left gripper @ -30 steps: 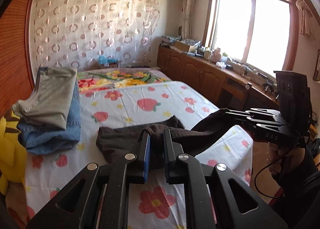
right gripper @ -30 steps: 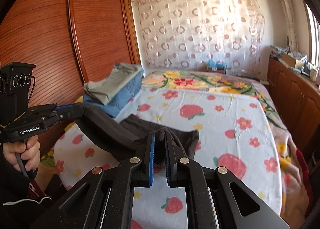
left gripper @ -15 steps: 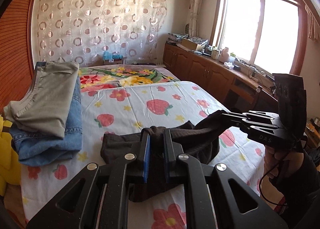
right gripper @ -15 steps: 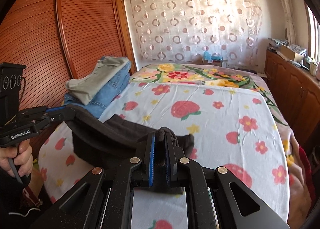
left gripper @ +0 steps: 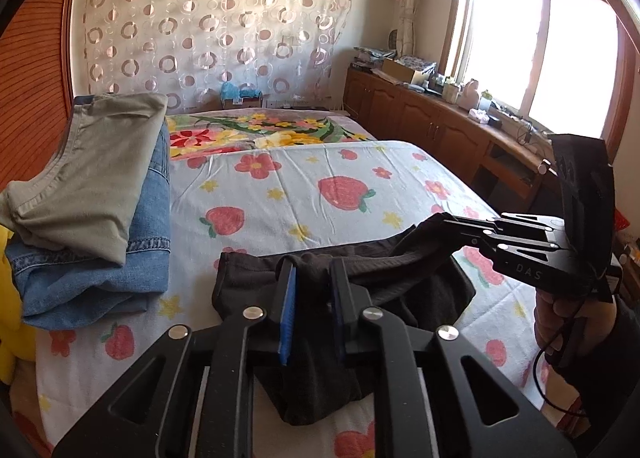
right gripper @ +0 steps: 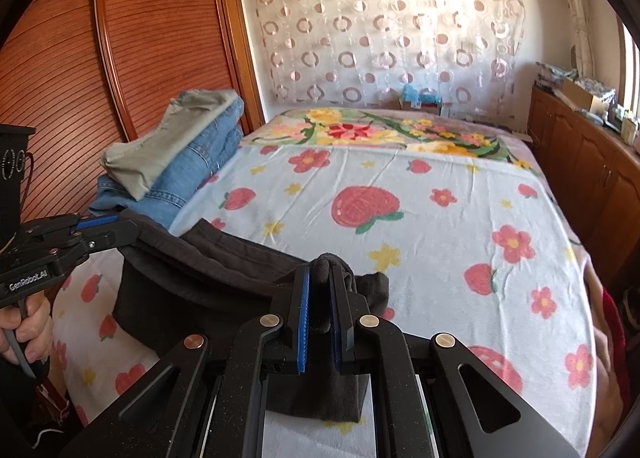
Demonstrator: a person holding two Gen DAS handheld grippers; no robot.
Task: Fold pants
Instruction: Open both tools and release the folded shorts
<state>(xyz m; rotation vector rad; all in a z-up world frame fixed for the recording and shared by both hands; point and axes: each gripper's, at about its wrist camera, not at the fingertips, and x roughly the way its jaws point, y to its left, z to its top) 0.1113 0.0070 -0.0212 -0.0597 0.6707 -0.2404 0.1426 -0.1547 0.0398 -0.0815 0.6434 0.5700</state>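
Dark brown pants (left gripper: 384,282) hang stretched between my two grippers above the near end of the bed (left gripper: 304,193). My left gripper (left gripper: 313,270) is shut on one end of the pants; its view shows the right gripper (left gripper: 448,223) at the right, shut on the other end. In the right wrist view, my right gripper (right gripper: 320,272) is shut on a bunch of the pants (right gripper: 208,270), and the left gripper (right gripper: 128,227) holds the other end at the left. The lower fold sags onto the sheet.
A stack of folded grey-green pants (left gripper: 88,169) on blue jeans (left gripper: 120,258) lies along the bed's left side, by the wooden wardrobe (right gripper: 120,57). Wooden cabinets (left gripper: 440,133) with clutter run under the window at the right. A yellow object (left gripper: 8,298) sits at the far left.
Both grippers have carried the pants forward over the bed, away from its near edge. The cloth between them has lifted and the grip on each end is unchanged.
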